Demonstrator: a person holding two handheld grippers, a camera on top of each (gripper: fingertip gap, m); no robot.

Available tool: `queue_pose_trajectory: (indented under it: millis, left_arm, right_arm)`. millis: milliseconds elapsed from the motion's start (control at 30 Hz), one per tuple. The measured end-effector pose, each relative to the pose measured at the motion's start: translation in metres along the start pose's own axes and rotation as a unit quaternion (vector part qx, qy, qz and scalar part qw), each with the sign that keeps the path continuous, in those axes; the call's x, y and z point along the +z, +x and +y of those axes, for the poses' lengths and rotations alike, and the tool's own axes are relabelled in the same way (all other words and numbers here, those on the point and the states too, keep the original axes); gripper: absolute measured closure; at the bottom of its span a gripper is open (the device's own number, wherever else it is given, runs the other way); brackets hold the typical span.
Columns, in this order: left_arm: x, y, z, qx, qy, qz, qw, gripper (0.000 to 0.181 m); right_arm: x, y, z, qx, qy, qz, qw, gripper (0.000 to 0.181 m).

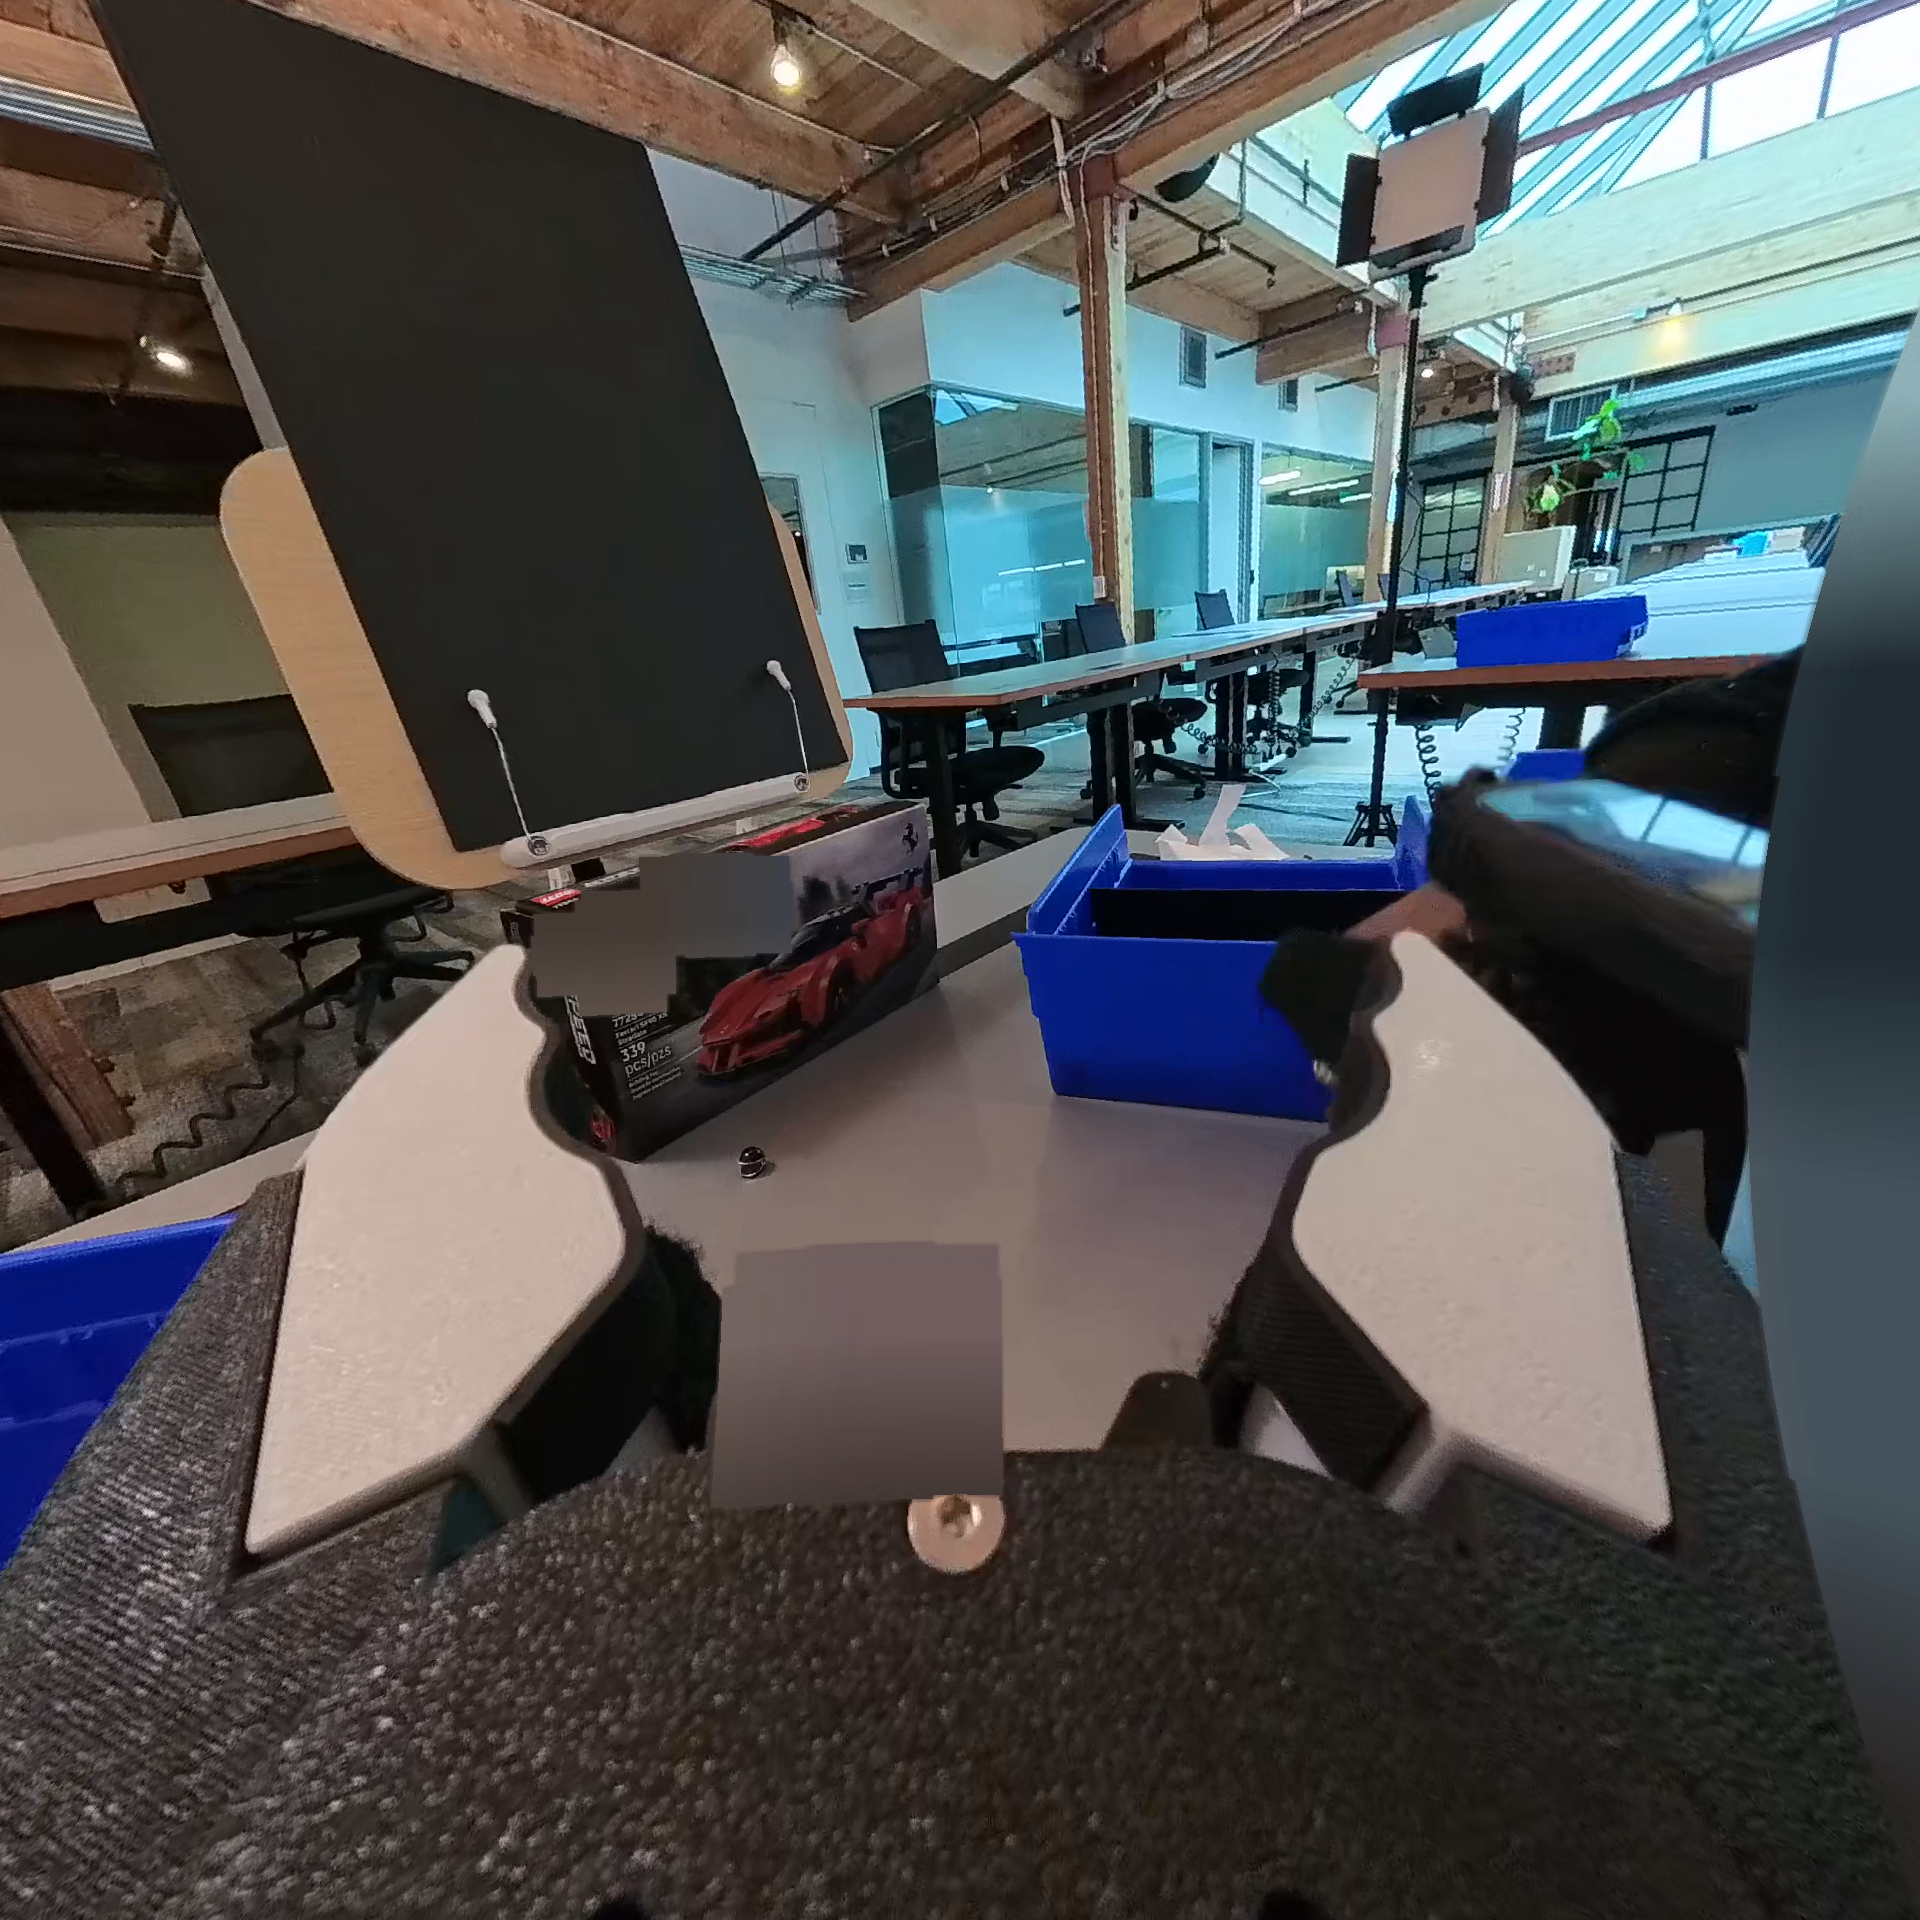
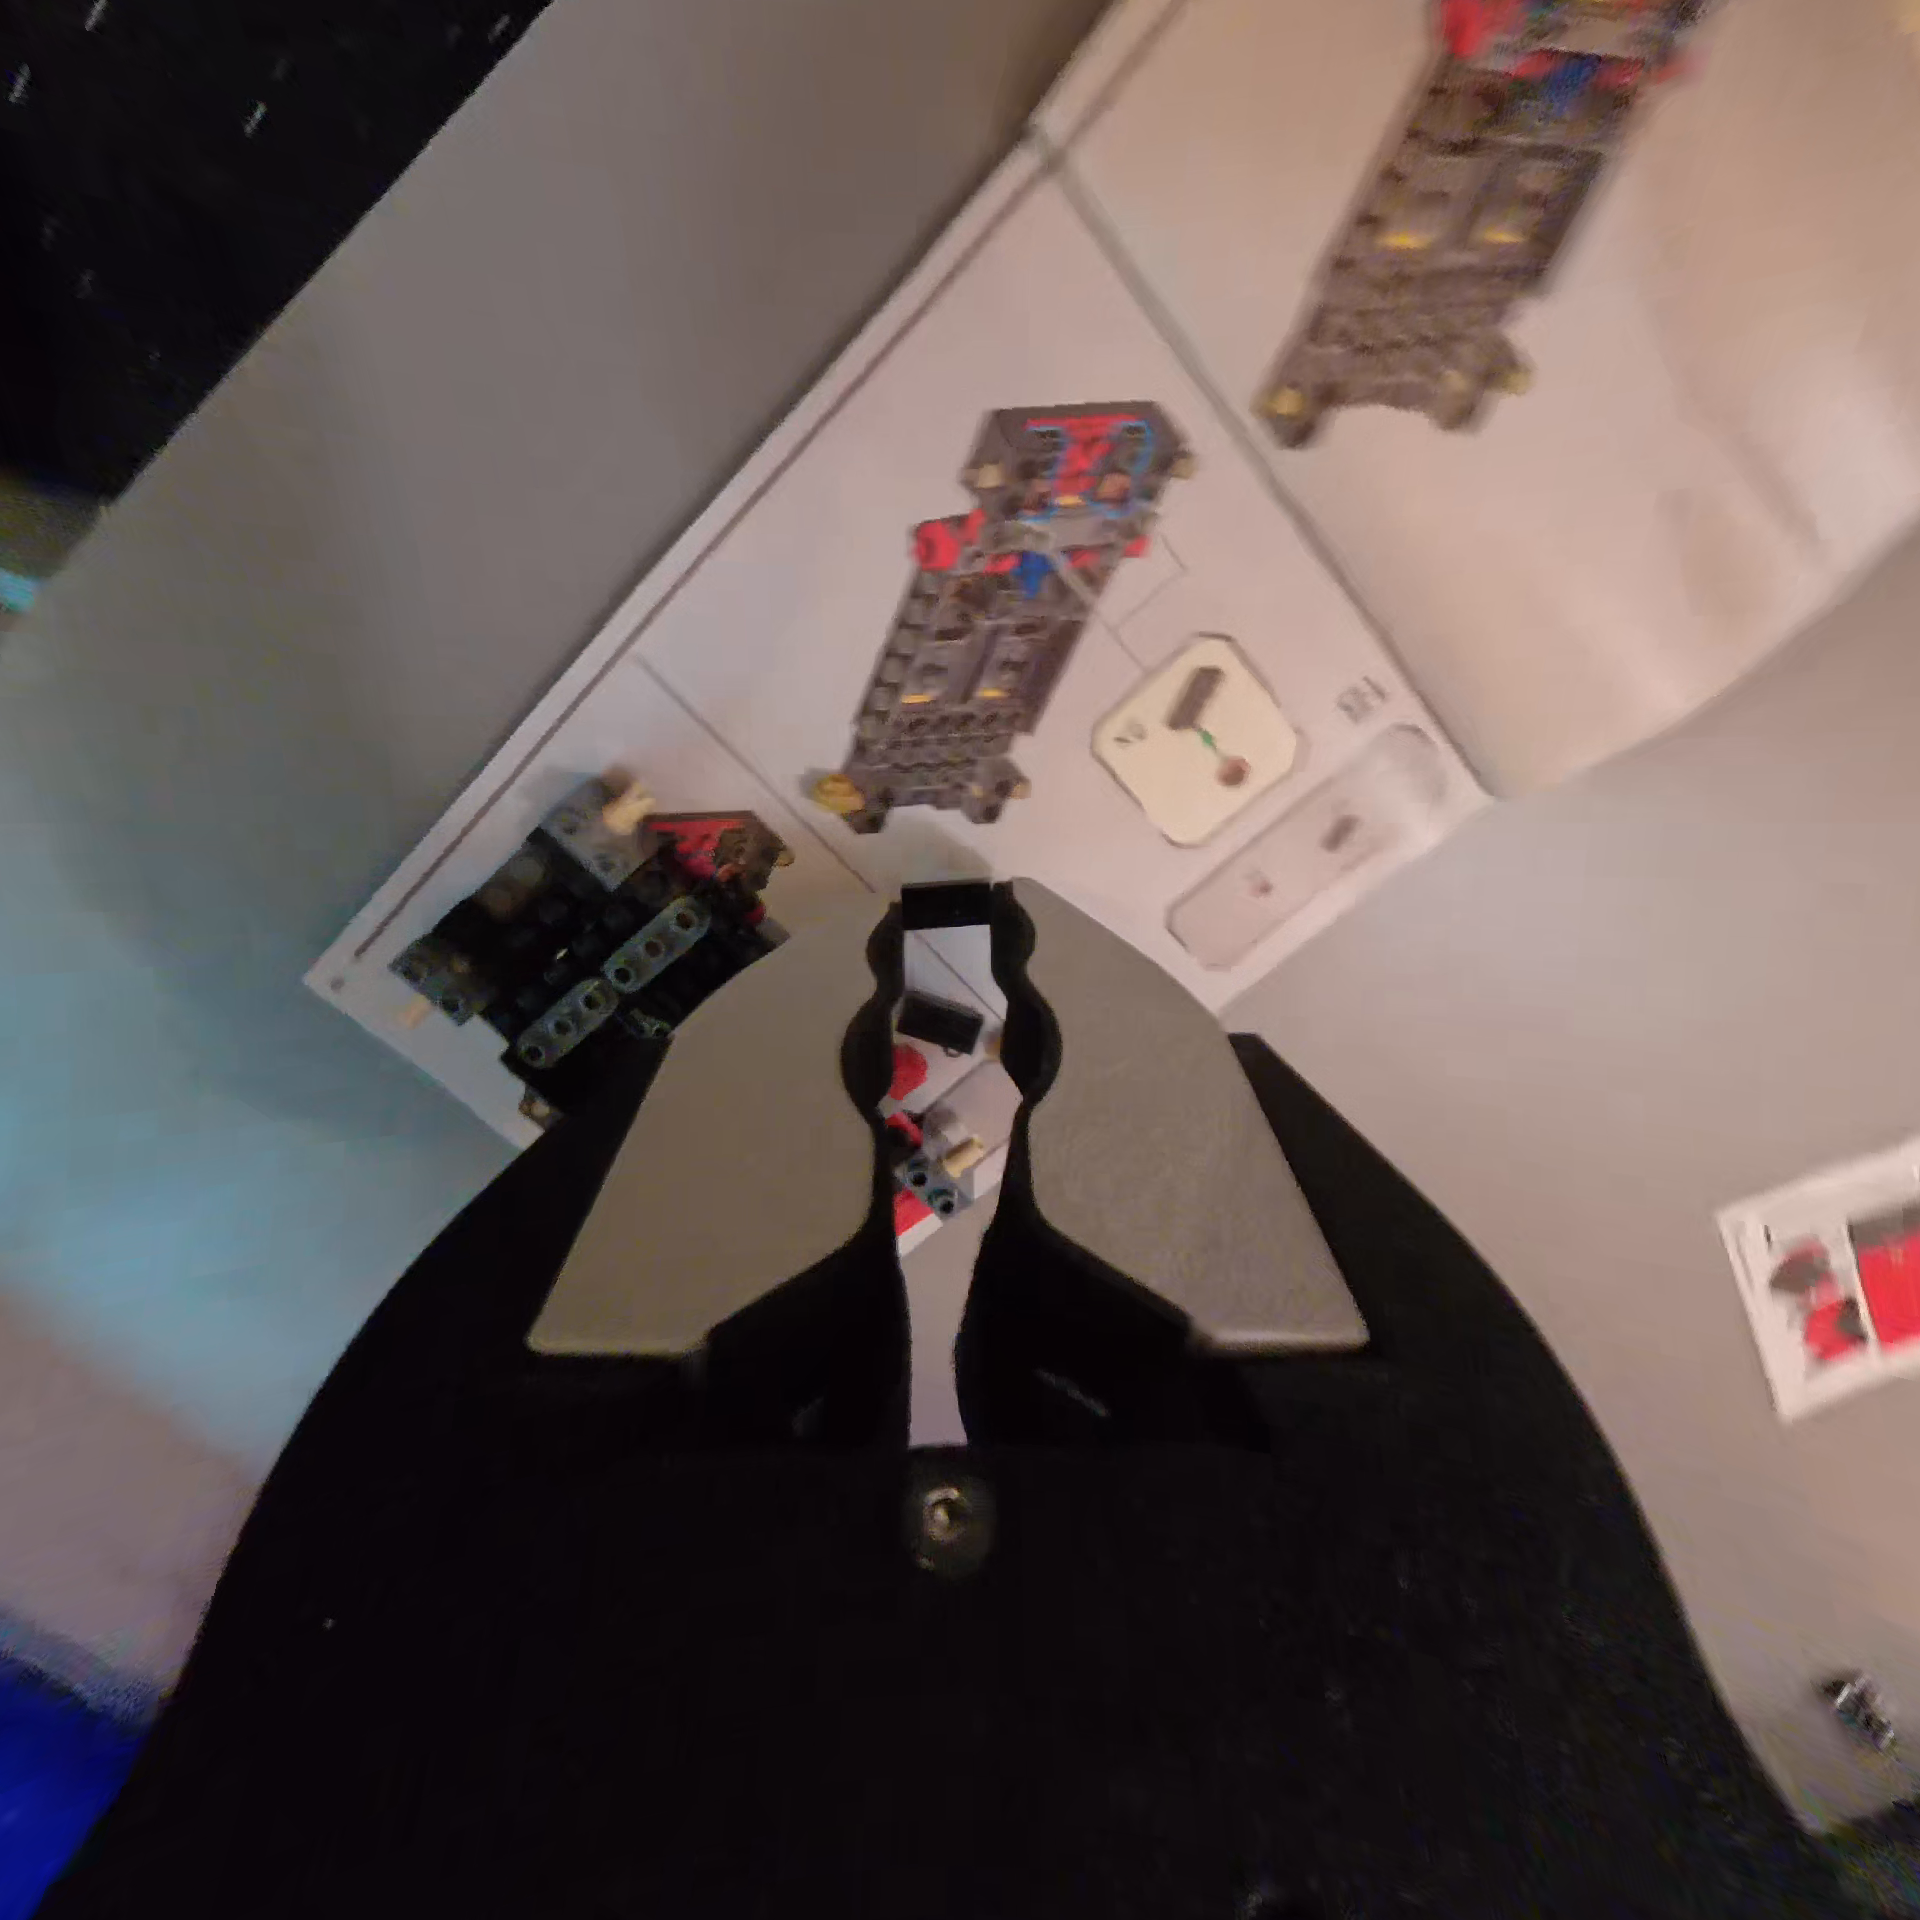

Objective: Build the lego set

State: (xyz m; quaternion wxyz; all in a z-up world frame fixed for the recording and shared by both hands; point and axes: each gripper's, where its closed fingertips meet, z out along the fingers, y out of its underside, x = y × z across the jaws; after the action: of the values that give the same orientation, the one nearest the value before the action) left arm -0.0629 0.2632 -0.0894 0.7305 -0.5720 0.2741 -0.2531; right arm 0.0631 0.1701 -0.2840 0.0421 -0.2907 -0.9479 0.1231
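The left gripper [image 1: 940, 997] hangs wide open above the grey counter [image 1: 1039, 1174], holding nothing; beyond it stand the lego box with a red car printed on it [image 1: 769, 997], partly masked by a blur patch, and a blue plastic bin [image 1: 1164, 997] whose contents are hidden by its walls; a small dark round piece [image 1: 750, 1162] lies near the box, too small to identify. The right gripper [image 2: 945, 902] pinches a small black brick [image 2: 943, 904] over the open instruction booklet [image 2: 1039, 623]; the dark, partly built lego model [image 2: 592, 935] sits on the booklet's left corner, partly covered by the gripper; the far page is motion-blurred.
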Motion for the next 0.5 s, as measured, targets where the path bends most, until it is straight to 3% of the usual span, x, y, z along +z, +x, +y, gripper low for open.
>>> queue_pose_trajectory:
  millis: [33, 133, 300, 500]
  left_arm:
    - [0.0, 0.0, 0.002, 0.003, -0.005, 0.0, 1.0, 0.042]
    - [0.0, -0.004, 0.006, 0.005, -0.016, -0.012, 1.0, 0.044]
    - [-0.001, -0.005, 0.005, -0.01, -0.014, -0.01, 1.0, 0.048]
    - [0.0, 0.01, 0.009, 0.007, -0.038, 0.025, 0.999, 0.057]
  right_arm:
    - [-0.008, 0.007, 0.0, 0.036, 0.013, 0.03, 0.999, 0.165]
    - [-0.044, 0.022, 0.007, 0.153, 0.047, 0.134, 0.978, 0.165]
    - [-0.095, 0.005, 0.034, 0.34, 0.088, 0.26, 0.9, 0.165]
    - [-0.084, -0.032, 0.039, 0.415, 0.12, 0.316, 0.845, 0.165]
